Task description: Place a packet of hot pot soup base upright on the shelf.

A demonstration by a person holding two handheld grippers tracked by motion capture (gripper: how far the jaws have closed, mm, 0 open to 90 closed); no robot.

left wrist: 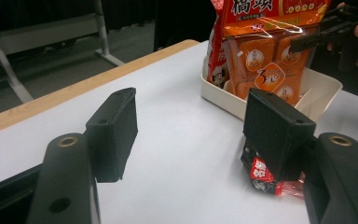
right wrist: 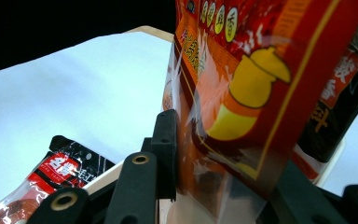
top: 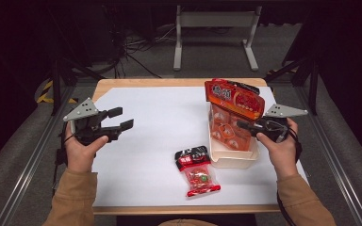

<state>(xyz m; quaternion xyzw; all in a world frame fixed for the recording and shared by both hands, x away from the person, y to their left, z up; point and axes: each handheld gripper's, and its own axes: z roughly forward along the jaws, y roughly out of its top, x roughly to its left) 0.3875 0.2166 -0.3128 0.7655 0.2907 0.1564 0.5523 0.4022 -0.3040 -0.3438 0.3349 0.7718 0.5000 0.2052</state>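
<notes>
In the high view, the right gripper (top: 245, 125) was seen at the right side of the white table (top: 151, 127), closed on the orange snack bag (top: 234, 98), which stood upright with its lower part inside the white tray (top: 235, 159). The tray lay near the right edge of the table, and a second, smaller red and black packet (top: 196, 171) lay flat on the table just beside the tray, toward the person. The left gripper (top: 121, 118) was held above the left part of the table, well apart from all of these things, with its jaws spread wide and nothing between them. In the left gripper view, details were given that the high view did not give: the open pads (left wrist: 114, 133) were seen with only bare table between them, the orange bag (left wrist: 265, 56) was seen from the side with a clock-like mark on its clear lower part, and the tray wall (left wrist: 223, 100) was seen under it. In the right gripper view, the grip itself was shown closely: the bag film (right wrist: 242, 107) was pressed between the two black jaws, and the small packet (right wrist: 60, 175) was visible lower left, behind the tray rim.
</notes>
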